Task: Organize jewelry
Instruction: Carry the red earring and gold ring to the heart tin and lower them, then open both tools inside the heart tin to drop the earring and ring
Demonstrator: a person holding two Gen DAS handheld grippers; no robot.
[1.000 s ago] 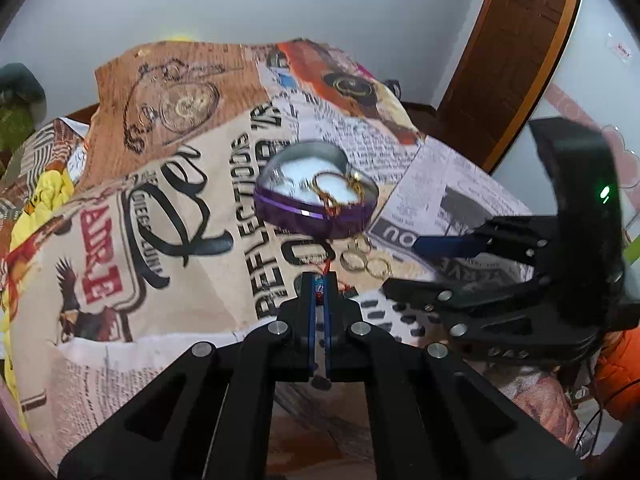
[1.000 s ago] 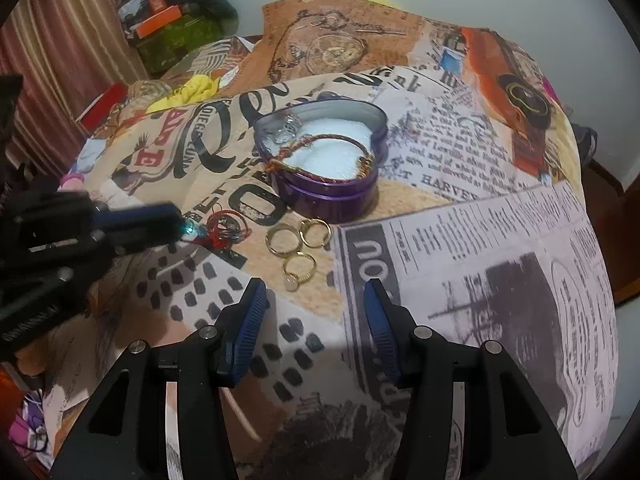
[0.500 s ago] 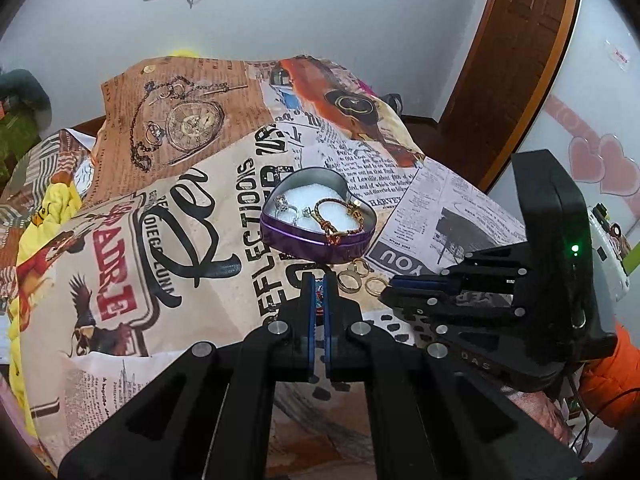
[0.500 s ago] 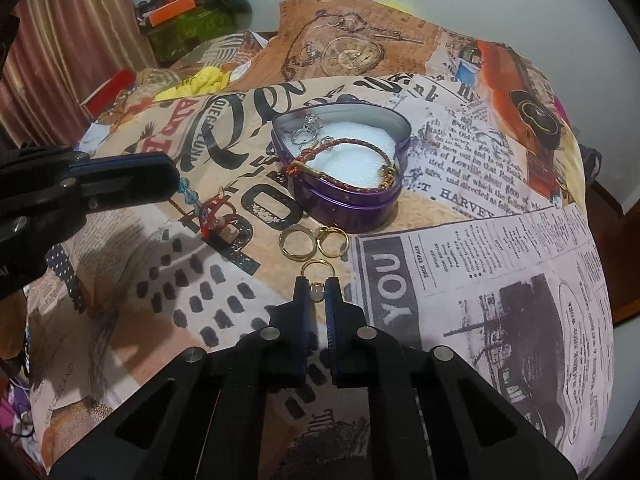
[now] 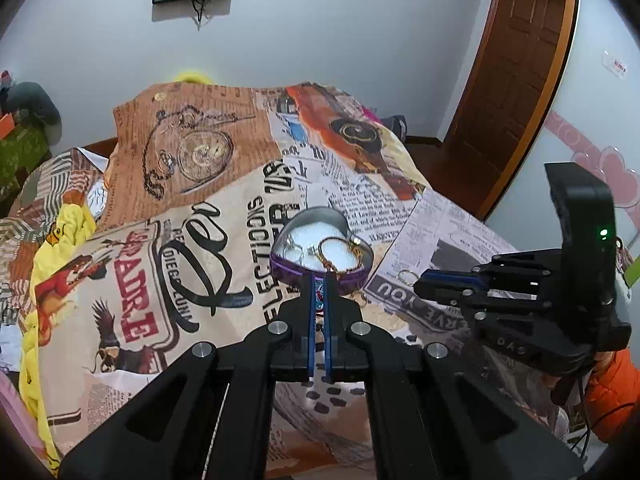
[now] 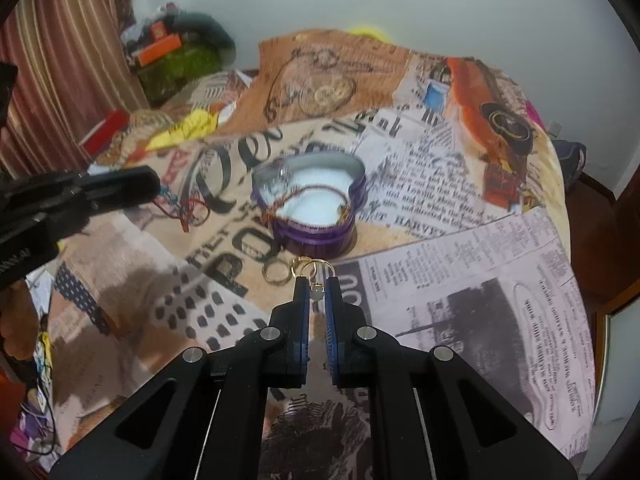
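Left gripper [image 6: 154, 186], at the left edge of the right-wrist view, was clamped on a red-and-blue beaded piece [image 6: 188, 210] dangling beside the purple heart tin [image 6: 316, 236] at centre. Below the tin, the right gripper [image 6: 316, 294] was clamped on a gold ring [image 6: 316, 270], held above the printed bedspread [image 6: 480, 264], two more rings [image 6: 280, 274] lying just left.

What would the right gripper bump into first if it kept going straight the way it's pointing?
Most likely the loose gold rings lying just ahead of the right gripper, then the purple heart-shaped tin behind them; depth is hard to judge.
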